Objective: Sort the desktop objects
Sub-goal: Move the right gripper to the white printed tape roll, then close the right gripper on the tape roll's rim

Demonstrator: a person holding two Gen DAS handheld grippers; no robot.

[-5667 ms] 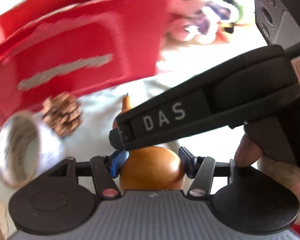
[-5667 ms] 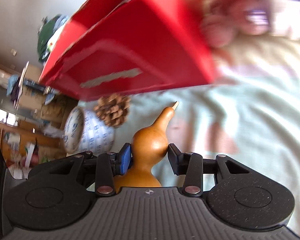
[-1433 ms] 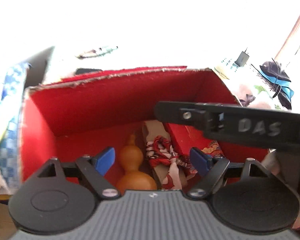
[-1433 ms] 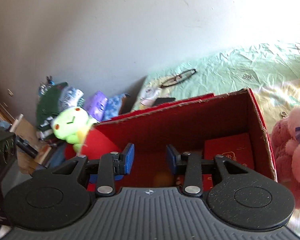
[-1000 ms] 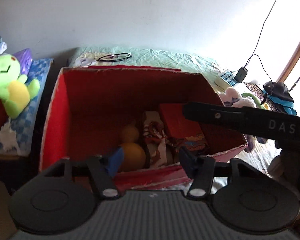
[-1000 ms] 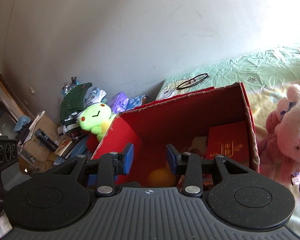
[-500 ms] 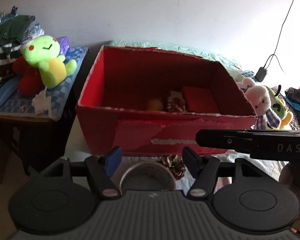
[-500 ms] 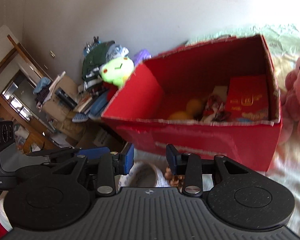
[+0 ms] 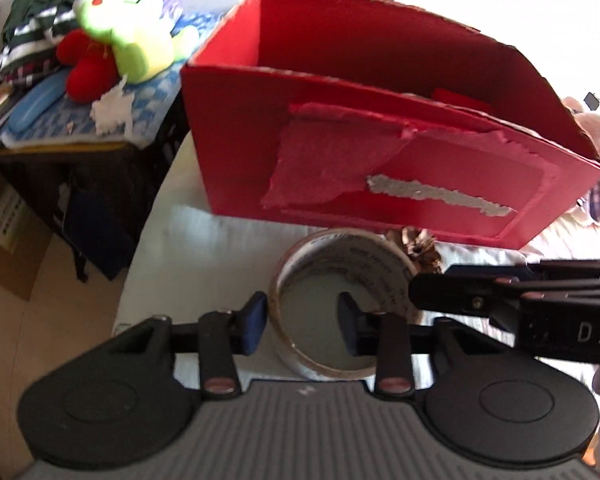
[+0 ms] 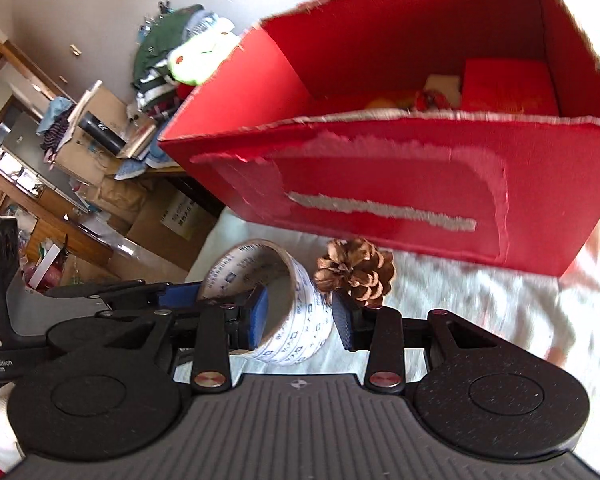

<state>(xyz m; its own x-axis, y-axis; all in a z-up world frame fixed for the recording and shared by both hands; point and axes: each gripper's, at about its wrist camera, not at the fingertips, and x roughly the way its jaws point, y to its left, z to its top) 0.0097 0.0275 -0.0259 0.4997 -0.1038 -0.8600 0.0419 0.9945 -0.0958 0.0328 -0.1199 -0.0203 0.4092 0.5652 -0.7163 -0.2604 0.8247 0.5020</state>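
The left tongs (image 9: 302,322) straddle the near wall of the tape roll (image 9: 342,304), one pad outside and one inside the ring. Their jaws have just been narrowing on that wall, though no firm pinch shows yet. The right tongs (image 10: 300,320) hang half spread and empty over the same roll (image 10: 284,304), perhaps to steady it. Just behind lies the pine cone (image 10: 356,272) on the pale desk (image 10: 480,300). Beyond stands the red box (image 10: 420,184), where sorted things already sit.
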